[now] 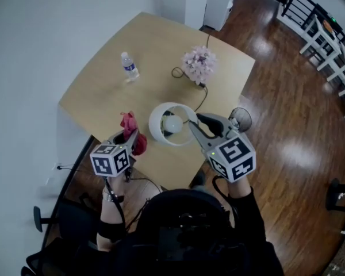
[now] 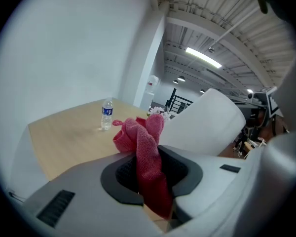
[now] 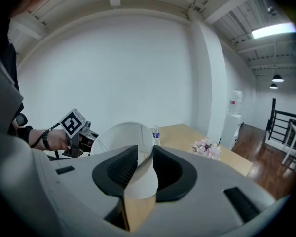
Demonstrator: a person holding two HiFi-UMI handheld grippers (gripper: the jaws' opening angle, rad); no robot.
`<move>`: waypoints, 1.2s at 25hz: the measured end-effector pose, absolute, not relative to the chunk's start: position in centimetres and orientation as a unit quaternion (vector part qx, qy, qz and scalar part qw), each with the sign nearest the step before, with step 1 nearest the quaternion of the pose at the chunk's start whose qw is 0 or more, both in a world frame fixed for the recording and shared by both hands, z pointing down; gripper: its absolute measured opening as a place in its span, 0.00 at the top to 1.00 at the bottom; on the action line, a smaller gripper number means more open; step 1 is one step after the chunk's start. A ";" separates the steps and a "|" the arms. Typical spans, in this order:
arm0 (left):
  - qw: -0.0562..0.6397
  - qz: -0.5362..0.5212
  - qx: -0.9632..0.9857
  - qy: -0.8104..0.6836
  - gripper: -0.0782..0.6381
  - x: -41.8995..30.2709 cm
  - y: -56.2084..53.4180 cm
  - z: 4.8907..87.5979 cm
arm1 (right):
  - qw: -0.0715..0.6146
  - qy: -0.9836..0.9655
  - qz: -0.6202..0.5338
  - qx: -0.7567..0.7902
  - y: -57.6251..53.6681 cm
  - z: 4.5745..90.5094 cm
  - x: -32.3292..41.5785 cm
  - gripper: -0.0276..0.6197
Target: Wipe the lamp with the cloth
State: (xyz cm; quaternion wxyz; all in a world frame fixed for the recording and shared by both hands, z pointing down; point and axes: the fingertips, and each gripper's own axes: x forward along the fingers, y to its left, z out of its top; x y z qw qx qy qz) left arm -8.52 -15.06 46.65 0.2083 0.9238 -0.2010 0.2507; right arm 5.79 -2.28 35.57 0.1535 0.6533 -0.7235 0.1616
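Lamp (image 1: 156, 125) white, drum-shaded; cloth (image 1: 128, 122) red.

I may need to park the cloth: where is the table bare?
Widest bare patch: the table's left part, bordered by the water bottle, the left edge and the left gripper holding the cloth. A smaller strip lies behind the bottle. Crowded: from the flowers to the lamp, which the right gripper grips, with the cord between.

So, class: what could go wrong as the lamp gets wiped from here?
The right claw pinches the thin shade at its rim; a hard squeeze may dent it. The cord runs past the flowers; a tug on it could topple them.
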 end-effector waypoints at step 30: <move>-0.015 0.369 0.906 0.205 0.77 10.8 -3.0 34.8 | 0.184 -0.747 0.049 0.637 2.1 37.1 6.4 0.92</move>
